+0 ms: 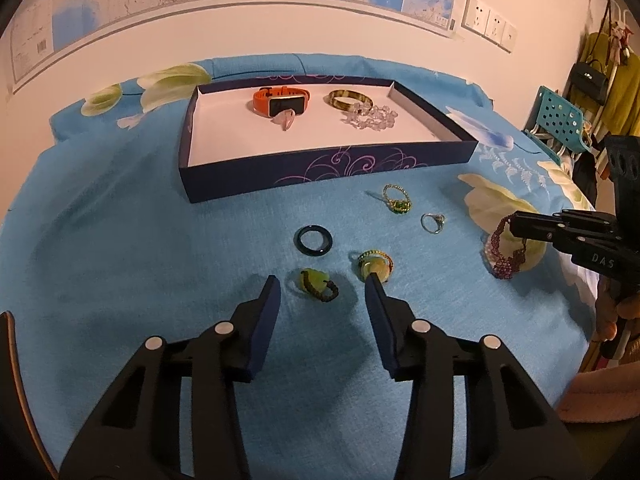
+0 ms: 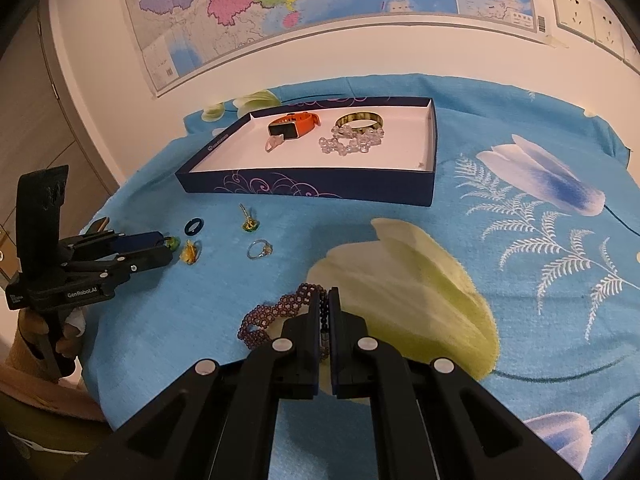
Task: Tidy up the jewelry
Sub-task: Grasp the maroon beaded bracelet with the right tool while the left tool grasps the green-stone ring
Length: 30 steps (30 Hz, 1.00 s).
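My left gripper (image 1: 322, 282) stands open low over the blue cloth, and a green stone ring (image 1: 318, 285) lies between its fingertips, untouched. A yellow stone ring (image 1: 374, 264) sits at its right fingertip. My right gripper (image 2: 328, 300) is shut on a purple bead bracelet (image 2: 280, 308) that rests on the cloth. Loose on the cloth are a dark ring (image 1: 314, 239), a gold-and-green ring (image 1: 398, 199) and a silver ring (image 1: 433, 223). The navy box (image 1: 328, 164) behind holds an orange watch (image 1: 280, 102), a bangle (image 1: 350, 100) and a clear bead bracelet (image 1: 372, 118).
The table is covered by a flowered blue cloth (image 2: 520, 280) and stands against a wall with a map. A teal perforated chair (image 1: 560, 120) and hanging clothes stand to the right. A person's hand (image 2: 40, 328) holds the left gripper at the table's left edge.
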Available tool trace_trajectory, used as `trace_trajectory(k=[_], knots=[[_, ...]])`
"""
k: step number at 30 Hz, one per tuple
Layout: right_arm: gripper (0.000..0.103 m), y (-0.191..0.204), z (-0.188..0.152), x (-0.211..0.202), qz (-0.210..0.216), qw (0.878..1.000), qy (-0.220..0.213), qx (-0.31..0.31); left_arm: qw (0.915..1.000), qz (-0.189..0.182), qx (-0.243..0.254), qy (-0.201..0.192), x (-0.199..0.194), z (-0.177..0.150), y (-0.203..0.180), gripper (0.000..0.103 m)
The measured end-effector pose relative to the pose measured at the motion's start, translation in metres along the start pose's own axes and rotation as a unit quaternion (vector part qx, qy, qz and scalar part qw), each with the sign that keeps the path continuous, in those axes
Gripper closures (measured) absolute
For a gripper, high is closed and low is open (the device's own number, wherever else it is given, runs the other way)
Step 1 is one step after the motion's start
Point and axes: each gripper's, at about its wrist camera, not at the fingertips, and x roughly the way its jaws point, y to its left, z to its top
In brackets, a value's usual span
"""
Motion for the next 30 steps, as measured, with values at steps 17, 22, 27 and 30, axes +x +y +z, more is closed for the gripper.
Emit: trace_trajectory(k=[17,22,27,30], knots=[[0.1,-0.0008,0.0009,-0.0005,0.009,1.0,-0.004,0.007,0.9999,0.006,-0.01,0.009,0.0052,0.0019,0.0024,0.085],[0.1,0.0006,0.0017,-0.0004,0.011,1.0,-0.005,0.006,0.9999,0.008,-0.007,0.008,0.0038,0.0014,0.0007,0.087],[0.1,0.0027,0.0041,-0.0018,0.014,1.0,-0.01,0.005,1.0,0.001,-0.005,0.002,0.0011,0.0007,-0.001,0.087],[0.1,0.0038,0.006,-0.0022,0.017,1.0,-0.013,0.004,1.0,-0.001,-0.002,0.001,0.0,0.0003,-0.0028,0.087]])
